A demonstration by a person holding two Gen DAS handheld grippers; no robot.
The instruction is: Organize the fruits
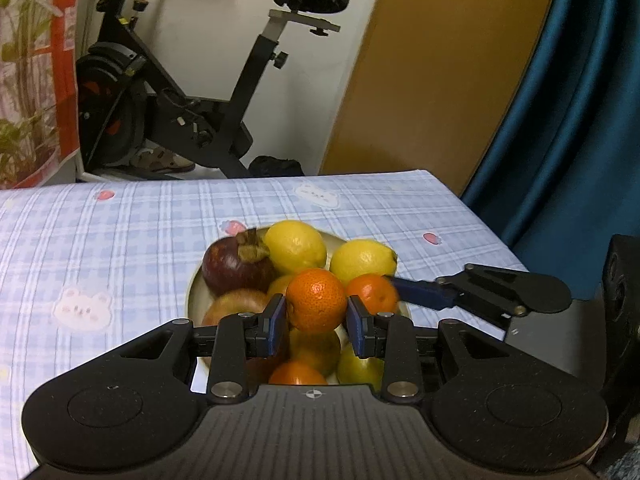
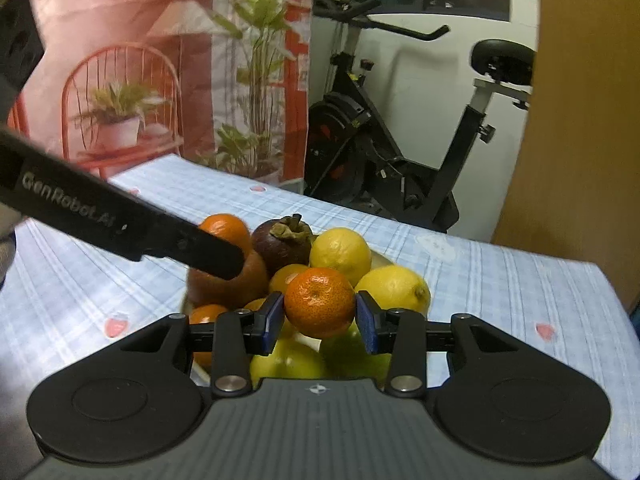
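Note:
A pale plate point(image 1: 193, 292) on the blue checked tablecloth holds a pile of fruit: a dark mangosteen point(image 1: 236, 266), two lemons point(image 1: 295, 246), several oranges and green fruit below. My left gripper point(image 1: 317, 314) is shut on an orange point(image 1: 316, 300) at the top of the pile. My right gripper point(image 2: 320, 316) is shut on another orange point(image 2: 319, 302), which shows to the right in the left wrist view point(image 1: 374, 294). The left gripper's body point(image 2: 120, 220) crosses the right wrist view and hides part of a brown fruit point(image 2: 248, 280).
The tablecloth point(image 1: 100, 240) spreads bare to the left and far side of the plate. An exercise bike point(image 1: 192, 92) stands behind the table. A blue curtain point(image 1: 560, 120) hangs at the right, a wooden panel point(image 1: 432, 72) beside it.

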